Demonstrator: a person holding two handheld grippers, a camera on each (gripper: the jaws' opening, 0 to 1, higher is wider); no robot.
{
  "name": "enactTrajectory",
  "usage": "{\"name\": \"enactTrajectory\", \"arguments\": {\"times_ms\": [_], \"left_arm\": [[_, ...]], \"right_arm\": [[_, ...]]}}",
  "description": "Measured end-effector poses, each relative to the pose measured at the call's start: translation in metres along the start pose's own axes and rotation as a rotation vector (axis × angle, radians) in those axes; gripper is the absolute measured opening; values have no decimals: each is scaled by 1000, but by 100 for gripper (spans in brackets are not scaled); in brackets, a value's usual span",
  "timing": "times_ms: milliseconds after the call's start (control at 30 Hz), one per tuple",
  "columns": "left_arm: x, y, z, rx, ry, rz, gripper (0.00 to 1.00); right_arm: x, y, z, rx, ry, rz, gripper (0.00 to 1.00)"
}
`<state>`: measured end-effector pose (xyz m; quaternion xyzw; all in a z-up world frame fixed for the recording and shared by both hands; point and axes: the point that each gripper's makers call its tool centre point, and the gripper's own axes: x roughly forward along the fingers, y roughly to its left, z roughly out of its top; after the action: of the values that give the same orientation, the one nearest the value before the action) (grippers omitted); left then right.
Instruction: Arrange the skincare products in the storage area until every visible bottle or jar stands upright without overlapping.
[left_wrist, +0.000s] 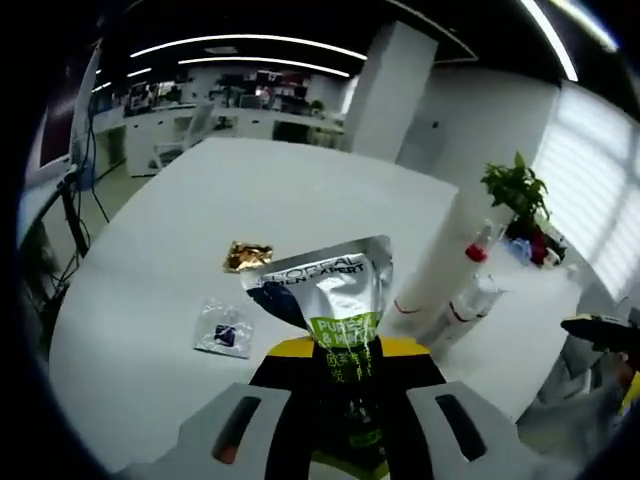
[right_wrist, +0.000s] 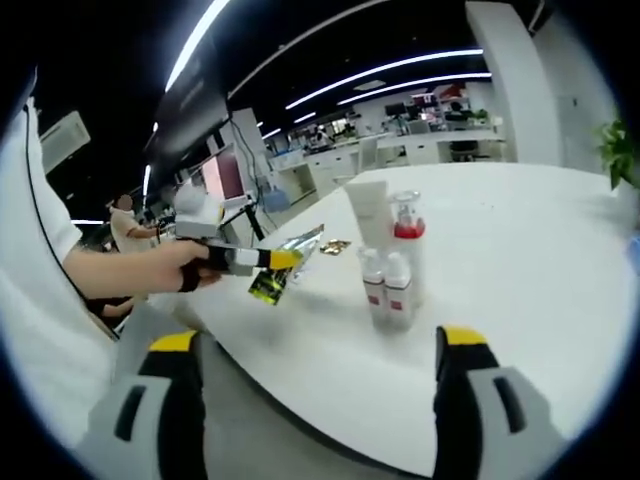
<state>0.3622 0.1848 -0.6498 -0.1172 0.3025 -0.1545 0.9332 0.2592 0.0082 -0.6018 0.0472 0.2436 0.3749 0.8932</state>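
1. Where the white table (left_wrist: 200, 230) curves round at its near edge, much of the top lies bare; a gold packet (left_wrist: 247, 256) and a small clear sachet (left_wrist: 224, 327) lie flat on it, apart from each other.
2. Near that rounded edge in the right gripper view, the skincare bottles (right_wrist: 388, 285) stand upright in a tight cluster with a white tube (right_wrist: 367, 213) behind them; open tabletop stretches to their right.
3. The left gripper (left_wrist: 345, 400) is pinching a silver sachet (left_wrist: 330, 290), held above the table.
4. From the right gripper view a hand (right_wrist: 185, 265) holds that gripper level, sachet at the tip over the table's edge.
5. The right gripper (right_wrist: 310, 400) has its jaws spread wide, holding nothing, short of the table edge.
6. In the left gripper view the bottles sit behind the sachet, partly hidden; their labels are unreadable.
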Motion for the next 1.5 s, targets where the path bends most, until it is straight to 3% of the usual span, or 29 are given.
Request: {"name": "enactTrajectory", "arguments": {"times_ms": [233, 533, 633, 733, 933, 1100, 1200, 1367, 1500], "left_arm": [[-26, -21, -10, 16, 5, -54, 16], [-61, -58, -13, 204, -9, -138, 16], [-68, -68, -16, 205, -6, -176, 16], [-81, -85, -15, 249, -20, -252, 16], [-96, -96, -16, 311, -32, -282, 16], [-101, -103, -16, 386, -45, -301, 16], [-104, -112, -16, 459, -53, -333, 17], [-106, -122, -16, 477, -62, -362, 17], [-107, -127, -17, 485, -66, -381, 17]], "right_arm": [[12, 13, 2, 8, 2, 42, 93], [28, 34, 8, 12, -2, 122, 82], [32, 43, 12, 9, -11, 159, 75], [34, 52, 17, 36, -25, 197, 71], [37, 68, 29, 111, -83, 261, 66], [37, 71, 37, 172, -108, 295, 53], [40, 67, 39, 205, -114, 271, 45], [39, 66, 51, 300, -183, 277, 33], [36, 63, 54, 355, -211, 273, 17]]}}
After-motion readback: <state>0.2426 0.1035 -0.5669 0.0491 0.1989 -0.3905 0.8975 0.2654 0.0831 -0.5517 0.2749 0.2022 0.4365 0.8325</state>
